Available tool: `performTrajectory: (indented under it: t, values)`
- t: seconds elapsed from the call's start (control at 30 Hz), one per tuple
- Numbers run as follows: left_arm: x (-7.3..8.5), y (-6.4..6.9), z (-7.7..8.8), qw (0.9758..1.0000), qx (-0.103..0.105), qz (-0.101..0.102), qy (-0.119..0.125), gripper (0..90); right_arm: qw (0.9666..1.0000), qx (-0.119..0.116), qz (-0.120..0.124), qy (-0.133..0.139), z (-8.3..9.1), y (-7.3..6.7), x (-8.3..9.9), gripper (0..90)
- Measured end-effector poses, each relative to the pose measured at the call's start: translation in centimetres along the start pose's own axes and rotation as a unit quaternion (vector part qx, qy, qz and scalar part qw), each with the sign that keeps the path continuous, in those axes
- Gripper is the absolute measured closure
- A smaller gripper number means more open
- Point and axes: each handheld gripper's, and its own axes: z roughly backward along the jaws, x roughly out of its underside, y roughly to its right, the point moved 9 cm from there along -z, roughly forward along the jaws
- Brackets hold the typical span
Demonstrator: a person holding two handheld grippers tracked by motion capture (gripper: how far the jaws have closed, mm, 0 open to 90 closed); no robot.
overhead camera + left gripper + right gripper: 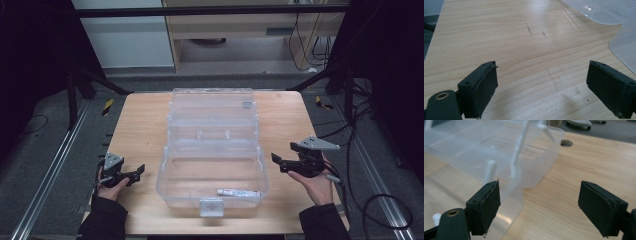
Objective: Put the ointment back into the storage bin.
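**Both tools spread, flanking an open clear box**

Nearest the front edge of the wooden surface (145, 130), the person's two hands rest on it, one toward each front corner. The left hand (111, 186) holds the left tool (140, 172), its jaws spread wide with nothing between them; the left gripper view shows bare wood grain between the black pads (482, 87) and a clear plastic edge at the upper right. The right hand (314, 184) holds the right tool (280, 164), also spread and empty, with a grey three-cornered plate (317, 145) on top. Both tools point inward at the box and stand apart from it.

Between them, at the middle of the front edge, sits a clear plastic box (212, 150) with its lid swung open toward the far edge. Its grey latch (210, 207) faces the person. A small white tube (238, 192) lies along the front wall inside the near tray. In the right gripper view the box's clear wall (511, 170) rises just beyond the left jaw.

Past the far edge lie grey floor and cables.
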Motion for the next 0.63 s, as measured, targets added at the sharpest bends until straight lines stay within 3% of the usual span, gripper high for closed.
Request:
performTrajectory:
  t: [0.13,0.43,0.63]
  values:
    - [0.0,0.0,0.0,1.0,-0.001,0.002,0.001,9.4,0.9992,0.036,-0.016,-0.007,-0.5,2.0,1.5,18.0]
    - [0.0,0.0,0.0,1.0,-0.002,0.005,0.002,9.4,0.9964,0.059,-0.05,-0.036,-0.9,5.0,5.0,16.6]
    - [-0.1,0.0,0.0,1.0,-0.002,0.008,0.004,9.4,0.9943,0.077,-0.05,-0.056,-1.6,6.5,6.8,14.8]
